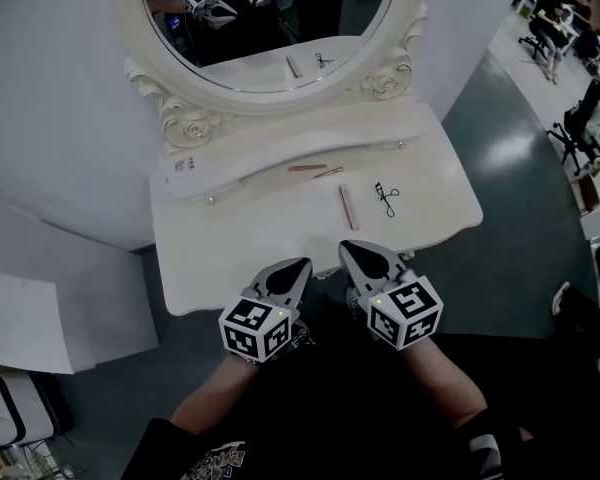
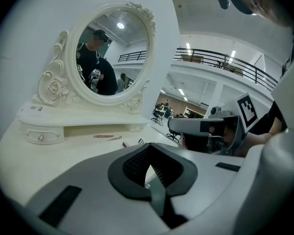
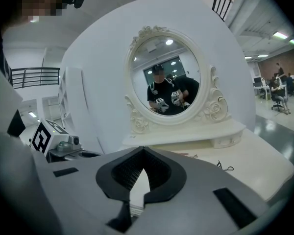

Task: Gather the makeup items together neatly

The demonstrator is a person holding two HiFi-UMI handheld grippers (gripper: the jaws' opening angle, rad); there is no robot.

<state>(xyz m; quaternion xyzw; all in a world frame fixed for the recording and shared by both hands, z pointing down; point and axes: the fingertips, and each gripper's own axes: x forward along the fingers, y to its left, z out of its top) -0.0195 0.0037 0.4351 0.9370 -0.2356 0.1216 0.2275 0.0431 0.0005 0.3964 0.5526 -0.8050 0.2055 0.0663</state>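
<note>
On the white vanity table (image 1: 230,243) lie a pink pencil (image 1: 306,168) and a small thin metal piece (image 1: 329,172) under the shelf. Nearer me are a pink stick (image 1: 348,207) and a black eyelash curler (image 1: 386,200). My left gripper (image 1: 300,266) and right gripper (image 1: 352,248) hover side by side over the table's front edge, both shut and empty, well short of the items. The left gripper view shows the pencil (image 2: 103,136) and curler (image 2: 141,141) beyond its jaw tips (image 2: 148,147). The right gripper (image 3: 143,151) looks toward the curler (image 3: 224,168).
An oval mirror (image 1: 270,28) in a carved white frame stands at the back on a raised shelf (image 1: 280,153) with small drawers and a label card (image 1: 183,165). White boxes (image 1: 40,318) sit on the floor at left. Office chairs (image 1: 580,118) stand far right.
</note>
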